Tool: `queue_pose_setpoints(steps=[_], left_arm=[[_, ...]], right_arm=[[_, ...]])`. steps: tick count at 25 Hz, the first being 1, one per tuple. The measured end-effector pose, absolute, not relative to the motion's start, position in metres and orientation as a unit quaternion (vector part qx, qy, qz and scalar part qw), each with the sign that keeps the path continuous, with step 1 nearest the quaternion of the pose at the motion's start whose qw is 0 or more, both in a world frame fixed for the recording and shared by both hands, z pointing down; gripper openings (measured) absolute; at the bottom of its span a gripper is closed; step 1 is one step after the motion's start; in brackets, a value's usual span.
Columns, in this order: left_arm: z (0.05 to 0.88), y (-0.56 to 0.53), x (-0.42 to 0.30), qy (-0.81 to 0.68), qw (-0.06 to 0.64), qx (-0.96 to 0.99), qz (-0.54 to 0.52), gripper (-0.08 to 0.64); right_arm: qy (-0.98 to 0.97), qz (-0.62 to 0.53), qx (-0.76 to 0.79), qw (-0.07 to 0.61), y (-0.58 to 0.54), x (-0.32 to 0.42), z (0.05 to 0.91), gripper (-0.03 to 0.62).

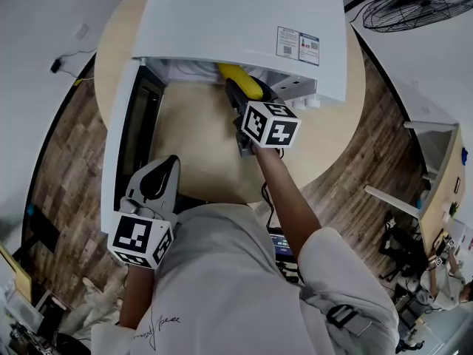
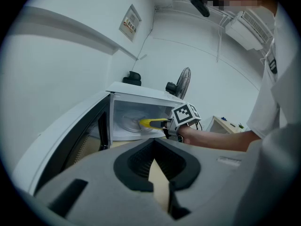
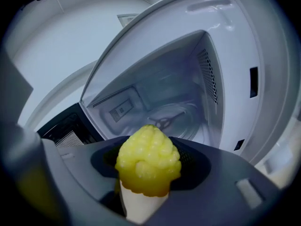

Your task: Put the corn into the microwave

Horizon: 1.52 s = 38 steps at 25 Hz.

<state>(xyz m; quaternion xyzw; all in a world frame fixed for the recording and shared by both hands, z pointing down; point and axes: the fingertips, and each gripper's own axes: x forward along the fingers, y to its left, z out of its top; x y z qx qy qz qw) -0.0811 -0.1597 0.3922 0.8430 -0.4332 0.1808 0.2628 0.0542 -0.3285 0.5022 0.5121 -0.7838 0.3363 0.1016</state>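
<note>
Right gripper [image 1: 244, 92] clamped on yellow corn [image 3: 148, 161], cob tip at mouth of open white microwave [image 1: 244, 21] on round wooden table [image 1: 199, 143]. Left gripper [image 1: 168, 166] near door [image 1: 117, 154], jaws together, empty.

Glossy white microwave [image 1: 244, 28], bumpy corn [image 3: 148, 161]

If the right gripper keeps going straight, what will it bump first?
Probably the turntable inside the open microwave. The right gripper holds the corn and aims down into the cavity, with nothing in between as far as its view shows. Depth is hard to judge, so it might reach the back wall instead.
</note>
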Motion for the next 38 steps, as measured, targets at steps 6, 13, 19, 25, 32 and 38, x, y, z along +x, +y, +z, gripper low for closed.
queue_pose_setpoints(steps=[6,13,19,25,32,38], left_arm=[[0.397,-0.157,-0.08,-0.429,0.271,0.842,0.182,-0.006],[0.399,-0.159,-0.085,-0.429,0.277,0.84,0.183,-0.006],[0.401,-0.164,-0.092,-0.431,0.285,0.837,0.179,-0.006],[0.4,-0.167,-0.096,-0.431,0.285,0.838,0.177,-0.006],[0.402,-0.166,-0.1,-0.429,0.293,0.836,0.174,-0.005],[0.401,-0.167,-0.101,-0.425,0.304,0.836,0.166,-0.005]], right_arm=[[-0.782,0.33,0.517,0.109,-0.346,0.049,0.512,0.261],[-0.776,0.318,0.533,0.11,-0.366,0.049,0.516,0.259],[-0.773,0.306,0.543,0.116,-0.378,0.05,0.52,0.259],[-0.772,0.292,0.552,0.118,-0.387,0.046,0.521,0.259],[-0.772,0.264,0.564,0.132,-0.397,0.043,0.523,0.261],[-0.772,0.245,0.569,0.144,-0.404,0.041,0.525,0.261]])
